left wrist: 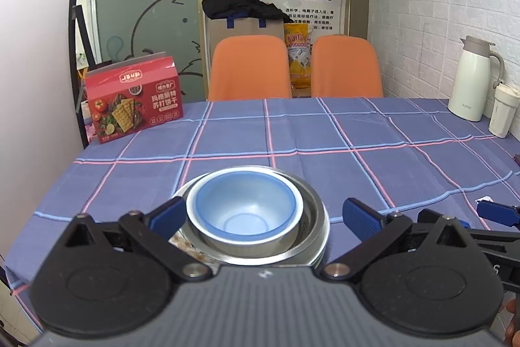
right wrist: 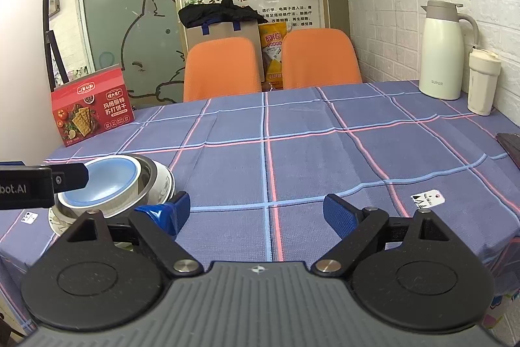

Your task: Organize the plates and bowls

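The left gripper (left wrist: 265, 215) stands wide apart, holding nothing; the blue bowl (left wrist: 245, 210) sits between its fingers, nested in a steel bowl (left wrist: 312, 217) atop a patterned plate (left wrist: 187, 244) at the desk's (left wrist: 325, 135) near edge. The right gripper (right wrist: 256, 213) is likewise spread and empty, the stack just beside its left finger (right wrist: 177, 212).

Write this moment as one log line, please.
left tongs: open, around bowl stack | right tongs: open, over cloth | stack on plate
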